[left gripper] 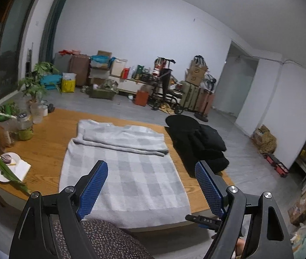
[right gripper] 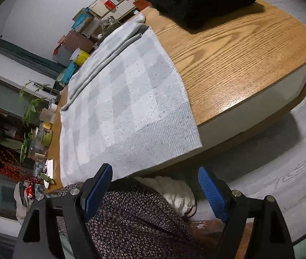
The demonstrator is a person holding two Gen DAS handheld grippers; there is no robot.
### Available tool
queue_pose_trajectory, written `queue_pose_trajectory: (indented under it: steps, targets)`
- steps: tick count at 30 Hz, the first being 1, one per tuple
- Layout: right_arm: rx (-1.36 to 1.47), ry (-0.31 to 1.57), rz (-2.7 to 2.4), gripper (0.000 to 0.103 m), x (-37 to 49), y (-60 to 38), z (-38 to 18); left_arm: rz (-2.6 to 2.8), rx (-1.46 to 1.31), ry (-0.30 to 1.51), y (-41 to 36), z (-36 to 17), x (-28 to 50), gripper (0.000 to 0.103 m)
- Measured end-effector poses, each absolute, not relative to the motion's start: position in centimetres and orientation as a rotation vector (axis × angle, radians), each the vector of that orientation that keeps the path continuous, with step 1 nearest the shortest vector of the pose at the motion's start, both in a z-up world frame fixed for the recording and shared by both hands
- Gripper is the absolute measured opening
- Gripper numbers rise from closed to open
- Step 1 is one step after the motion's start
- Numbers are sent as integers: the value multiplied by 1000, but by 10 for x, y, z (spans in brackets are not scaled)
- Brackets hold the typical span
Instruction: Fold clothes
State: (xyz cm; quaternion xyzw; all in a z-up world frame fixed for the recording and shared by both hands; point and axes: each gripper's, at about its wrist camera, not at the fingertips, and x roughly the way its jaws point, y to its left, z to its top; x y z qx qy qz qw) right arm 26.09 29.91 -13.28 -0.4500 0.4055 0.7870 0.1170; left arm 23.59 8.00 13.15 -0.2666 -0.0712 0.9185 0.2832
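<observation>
lying ahead of the wide-open, empty left gripper point(left gripper: 150, 185) and right gripper point(right gripper: 156, 191), the grey checked knit sweater point(left gripper: 129, 172) has sleeves folded in; body fold remains.

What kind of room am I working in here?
Most likely a lived-in home room doubling as storage: a low wooden table holds the grey checked sweater, potted plants stand by the window, and suitcases and cardboard boxes line the far wall.
</observation>
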Motion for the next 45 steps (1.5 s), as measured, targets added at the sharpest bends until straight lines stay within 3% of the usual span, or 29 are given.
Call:
queue_pose_trajectory:
  steps: [6, 13, 18, 31, 37, 45]
  targets:
    - [-1321, 1191, 2270, 85, 257, 304, -140, 2507, -753, -70, 99, 119, 180, 83]
    - [-1275, 1151, 2268, 85, 248, 313, -142, 2509, -1555, 52, 82, -34, 28, 79]
    - [-1297, 1205, 2232, 85, 240, 323, -158, 2454, -1765, 12, 51, -94, 7, 79]
    - [-1219, 1202, 2226, 85, 221, 335, -172, 2373, -1822, -252, 10, -125, 17, 80]
    - [-1257, 1106, 2211, 80, 215, 332, -171, 2390, -1856, 88, 45, -134, 33, 80]
    - [-1357, 912, 2281, 80, 195, 315, -162, 2364, -1871, 148, 64, -138, 45, 80]
